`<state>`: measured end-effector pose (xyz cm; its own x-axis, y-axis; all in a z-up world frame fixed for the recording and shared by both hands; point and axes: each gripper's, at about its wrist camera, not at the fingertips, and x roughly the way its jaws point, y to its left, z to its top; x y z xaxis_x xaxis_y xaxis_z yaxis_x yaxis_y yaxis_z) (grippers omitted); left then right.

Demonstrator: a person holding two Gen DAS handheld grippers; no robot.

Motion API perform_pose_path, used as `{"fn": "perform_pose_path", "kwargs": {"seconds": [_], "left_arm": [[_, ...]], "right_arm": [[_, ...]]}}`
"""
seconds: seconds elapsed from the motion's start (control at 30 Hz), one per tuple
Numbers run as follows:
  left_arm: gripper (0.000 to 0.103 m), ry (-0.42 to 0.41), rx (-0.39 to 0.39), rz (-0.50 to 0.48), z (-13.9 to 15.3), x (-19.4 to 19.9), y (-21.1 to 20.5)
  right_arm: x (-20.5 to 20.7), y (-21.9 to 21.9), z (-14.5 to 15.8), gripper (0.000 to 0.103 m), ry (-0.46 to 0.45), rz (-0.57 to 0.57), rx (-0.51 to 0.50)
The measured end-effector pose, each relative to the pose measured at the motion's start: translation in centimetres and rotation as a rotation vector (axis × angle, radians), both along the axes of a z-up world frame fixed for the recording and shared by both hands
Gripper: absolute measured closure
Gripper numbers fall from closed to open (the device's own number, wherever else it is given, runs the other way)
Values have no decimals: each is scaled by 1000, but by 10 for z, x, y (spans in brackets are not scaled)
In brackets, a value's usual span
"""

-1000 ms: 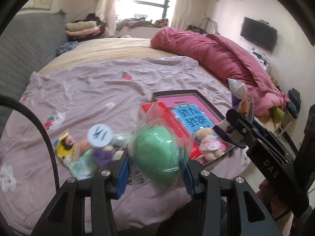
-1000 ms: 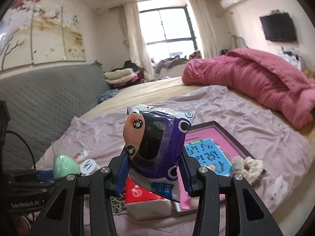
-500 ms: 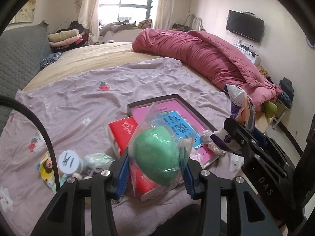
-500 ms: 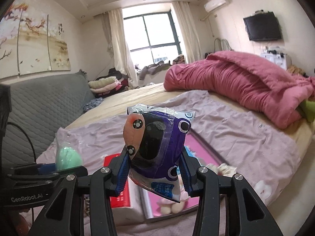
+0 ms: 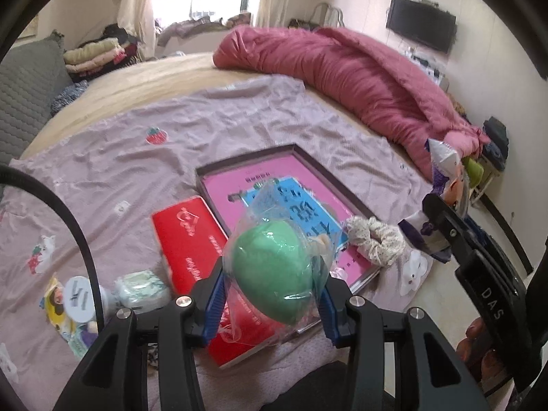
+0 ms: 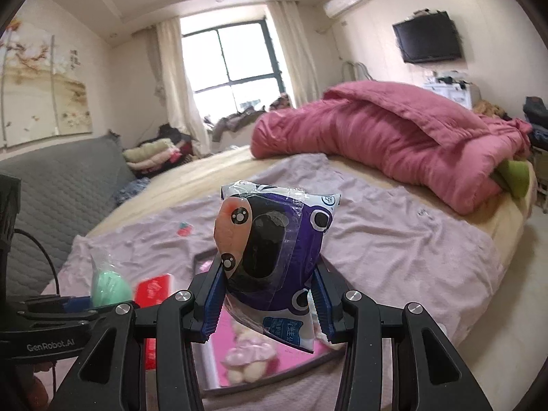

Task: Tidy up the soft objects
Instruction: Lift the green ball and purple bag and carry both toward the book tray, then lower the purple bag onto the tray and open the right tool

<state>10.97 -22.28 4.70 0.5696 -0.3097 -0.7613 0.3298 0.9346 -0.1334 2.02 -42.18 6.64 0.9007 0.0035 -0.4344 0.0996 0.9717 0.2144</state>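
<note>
Left tongs [image 5: 272,303] clamped on a bagged green sponge [image 5: 270,274], held above the near edge of the framed tray [image 5: 334,185]. Right tongs [image 6: 263,299] clamped on a purple tissue pack [image 6: 274,257], also above the tray. Red box [image 5: 191,236] touches the tray's left side; scrunchie [image 5: 376,239] on its right corner, possibly overhanging. Pink quilt [image 5: 359,78] well beyond the tray.
</note>
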Motion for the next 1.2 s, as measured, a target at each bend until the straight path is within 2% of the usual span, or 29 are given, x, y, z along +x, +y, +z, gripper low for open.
{"fn": "perform_pose_path", "kwargs": {"seconds": [0.07, 0.27, 0.57, 0.83, 1.2], "left_arm": [[56, 21, 14, -21, -8, 6, -9], [56, 78, 123, -60, -33, 25, -40], [56, 158, 187, -98, -65, 53, -69], [56, 216, 202, -107, -86, 62, -72], [56, 210, 215, -127, -90, 64, -77]], "right_arm": [[3, -6, -5, 56, 16, -7, 5], [8, -13, -18, 56, 41, -28, -18], [17, -24, -32, 56, 70, -43, -18], [36, -23, -53, 56, 148, -4, -23], [69, -13, -82, 56, 242, 47, -14]]}}
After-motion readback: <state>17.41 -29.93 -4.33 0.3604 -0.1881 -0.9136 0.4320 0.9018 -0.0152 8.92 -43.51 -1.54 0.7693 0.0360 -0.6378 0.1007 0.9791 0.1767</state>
